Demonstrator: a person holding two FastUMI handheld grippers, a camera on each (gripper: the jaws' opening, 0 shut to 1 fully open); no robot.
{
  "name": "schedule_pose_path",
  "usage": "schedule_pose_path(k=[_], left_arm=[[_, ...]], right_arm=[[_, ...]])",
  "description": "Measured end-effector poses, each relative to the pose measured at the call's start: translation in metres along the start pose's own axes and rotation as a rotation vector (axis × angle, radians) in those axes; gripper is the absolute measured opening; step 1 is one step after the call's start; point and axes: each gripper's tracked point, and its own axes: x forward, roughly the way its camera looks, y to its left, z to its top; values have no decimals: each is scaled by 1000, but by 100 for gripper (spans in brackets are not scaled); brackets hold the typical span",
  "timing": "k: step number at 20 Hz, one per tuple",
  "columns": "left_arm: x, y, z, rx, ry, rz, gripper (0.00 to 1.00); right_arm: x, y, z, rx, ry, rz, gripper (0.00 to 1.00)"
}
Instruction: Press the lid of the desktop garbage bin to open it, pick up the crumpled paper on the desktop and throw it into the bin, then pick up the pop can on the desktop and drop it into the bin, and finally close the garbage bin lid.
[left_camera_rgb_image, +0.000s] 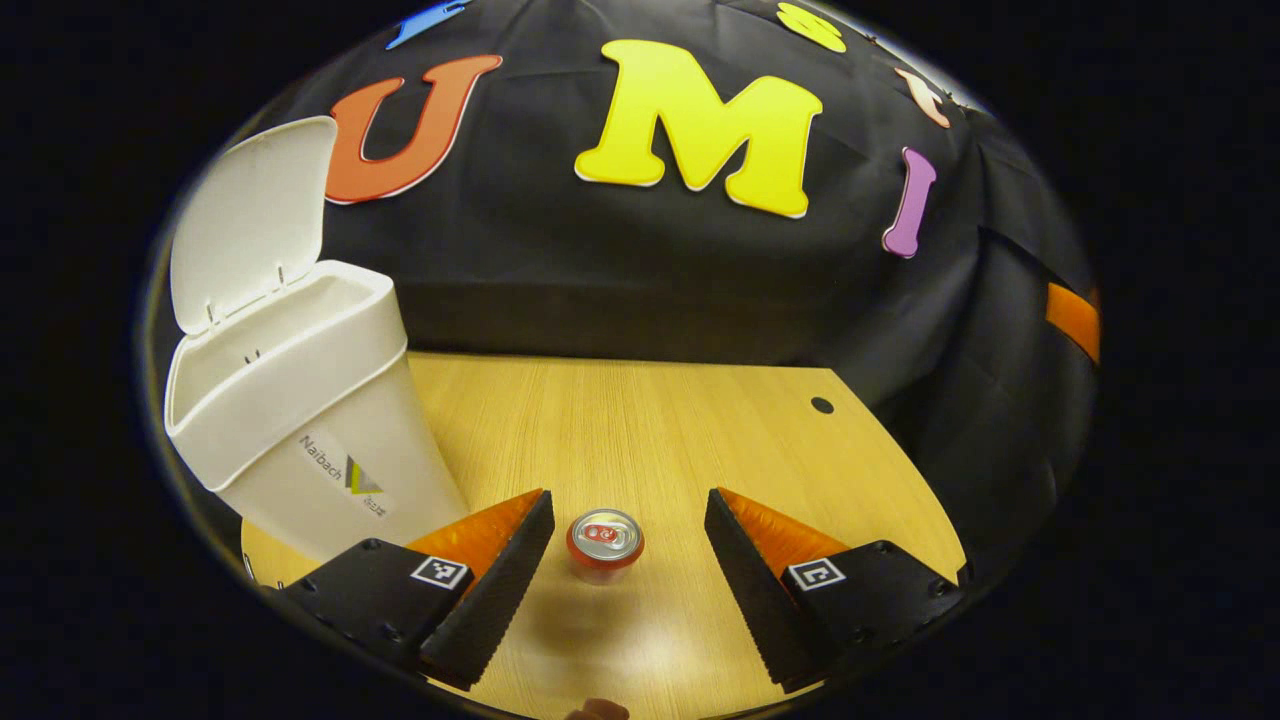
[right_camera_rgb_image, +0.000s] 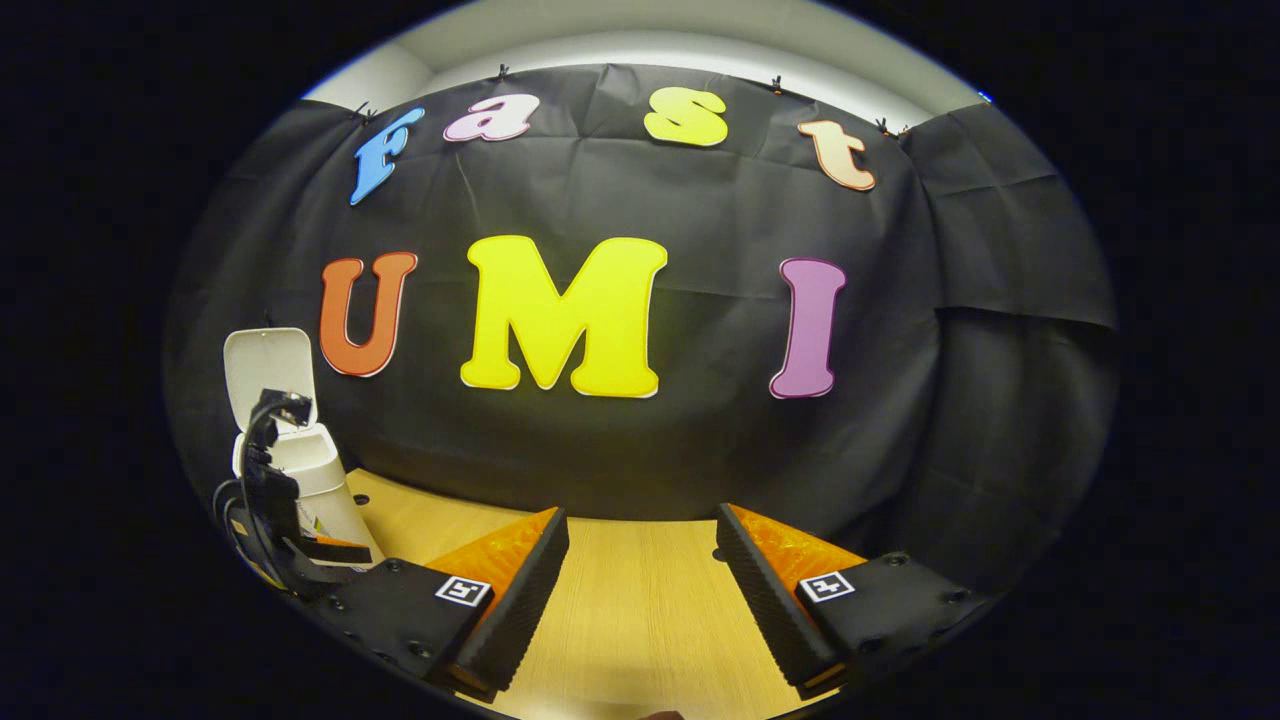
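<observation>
Bin (left_camera_rgb_image: 300, 440) lid (left_camera_rgb_image: 250, 215) up, can (left_camera_rgb_image: 605, 540) standing on the worktop (left_camera_rgb_image: 650, 420) between the wide left tongs (left_camera_rgb_image: 628, 530); right tongs (right_camera_rgb_image: 640, 560) wide, empty; can and lid-closing left.

The garbage bin (left_camera_rgb_image: 300, 440) is white plastic, tapering toward its base, and stands on the wooden desktop at the left in the left gripper view. Its lid (left_camera_rgb_image: 250, 215) is swung up and back on its hinge, leaving the mouth open. What lies inside is hidden. The pop can (left_camera_rgb_image: 605, 540), red with a silver top, stands upright near the bin.
</observation>
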Motion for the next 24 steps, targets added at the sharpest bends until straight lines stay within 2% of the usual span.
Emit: schedule_pose_path(k=[7, 17, 24], left_arm=[[41, 2, -32, 19, 106, 16, 100], [77, 22, -59, -28, 182, 63, 100], [102, 26, -77, -19, 216, 78, 100]], right_arm=[[5, -2, -4, 8, 17, 3, 95], [20, -4, -14, -5, 49, -9, 95], [23, -6, -17, -25, 61, -29, 95]])
